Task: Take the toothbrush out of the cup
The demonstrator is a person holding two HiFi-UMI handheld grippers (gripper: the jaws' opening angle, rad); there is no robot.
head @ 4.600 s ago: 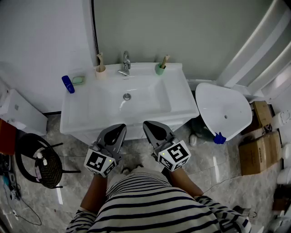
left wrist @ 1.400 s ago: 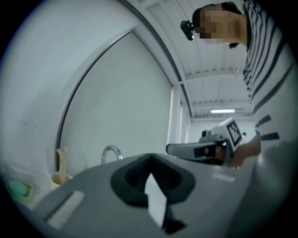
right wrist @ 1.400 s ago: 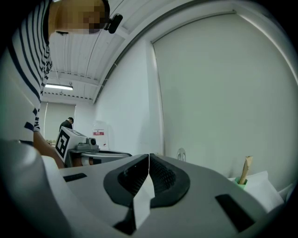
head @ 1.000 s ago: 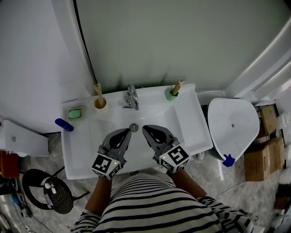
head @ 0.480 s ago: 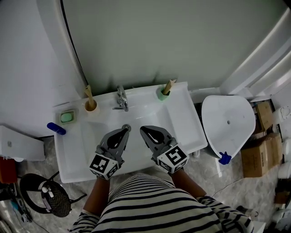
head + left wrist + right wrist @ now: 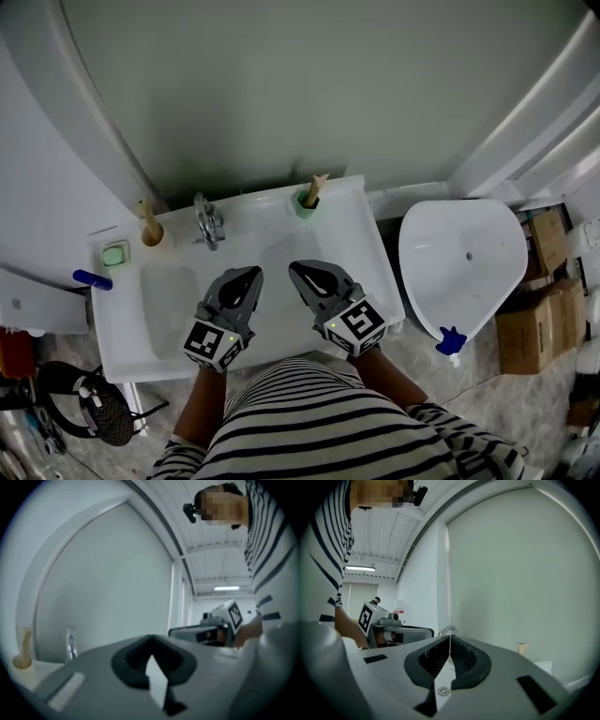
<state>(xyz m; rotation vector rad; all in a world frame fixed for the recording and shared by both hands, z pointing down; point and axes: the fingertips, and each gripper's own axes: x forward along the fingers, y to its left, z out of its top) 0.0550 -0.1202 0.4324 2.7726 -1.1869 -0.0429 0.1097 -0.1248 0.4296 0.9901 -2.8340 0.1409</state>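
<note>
Two grippers are hovering side by side over the near part of the white sink [image 6: 364,255]. The left gripper [image 6: 249,274] and the right gripper [image 6: 300,270] are each showing jaws pressed together with nothing between them. Both are pointing toward the far edge, where a green cup [image 6: 304,206] is standing right of the faucet [image 6: 206,225] with a toothbrush [image 6: 316,187] leaning in it, well apart from the tongs. Left of the faucet, a beige cup [image 6: 156,237] is holding a second toothbrush [image 6: 145,215].

Head view, bottom: the person's striped shirt [image 6: 319,422] is cut off by the frame edge; right gripper view, lower right: toothbrush [image 6: 522,647] small, blurred, lower end hidden.
</note>
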